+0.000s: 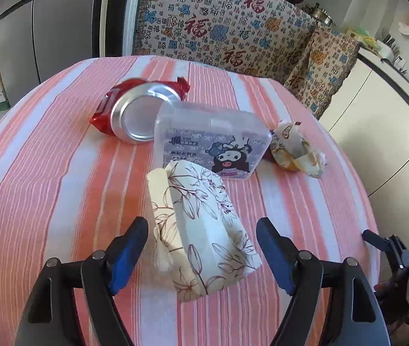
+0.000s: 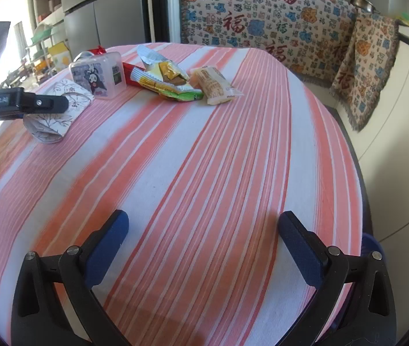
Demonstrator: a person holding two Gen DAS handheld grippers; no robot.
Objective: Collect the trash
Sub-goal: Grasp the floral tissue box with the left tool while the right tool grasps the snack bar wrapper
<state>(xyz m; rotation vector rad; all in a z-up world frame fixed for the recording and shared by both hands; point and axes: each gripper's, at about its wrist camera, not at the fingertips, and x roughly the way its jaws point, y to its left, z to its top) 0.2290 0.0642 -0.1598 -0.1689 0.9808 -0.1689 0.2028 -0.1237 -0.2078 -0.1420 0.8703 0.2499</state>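
The left tongs (image 1: 201,248) stand wide around the pack (image 1: 201,230) — soft, light, grab its sides. The right tongs (image 2: 204,242) — wide, empty.

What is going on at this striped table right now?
A person holds tongs in each hand, clearing trash. The left tongs stand open around a flower-printed paper box, not yet pinching it. Behind it lie a plastic cartoon case, a crushed can and snack wrappers. The right tongs hang open over bare tablecloth.
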